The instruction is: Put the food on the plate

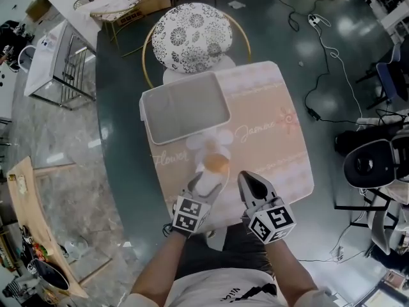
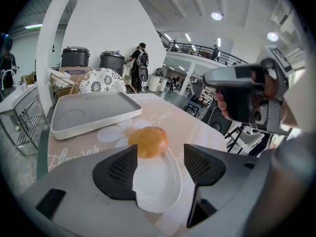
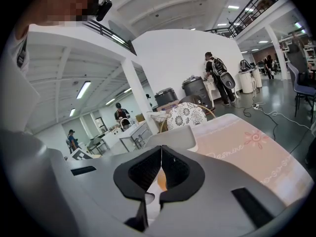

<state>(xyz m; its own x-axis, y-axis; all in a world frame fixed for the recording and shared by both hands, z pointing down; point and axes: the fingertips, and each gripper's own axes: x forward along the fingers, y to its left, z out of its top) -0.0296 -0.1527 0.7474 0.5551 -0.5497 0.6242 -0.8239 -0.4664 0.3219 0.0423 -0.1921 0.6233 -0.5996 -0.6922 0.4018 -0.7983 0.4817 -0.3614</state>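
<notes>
Left gripper jaws astride plate, food beyond

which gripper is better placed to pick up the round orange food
Left. The left gripper is open, with the orange food straight ahead of its jaws at the white dish's far end. The right gripper is shut and off to the side.

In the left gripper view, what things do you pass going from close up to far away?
white plate → orange food → grey tray → flowery chair
</notes>
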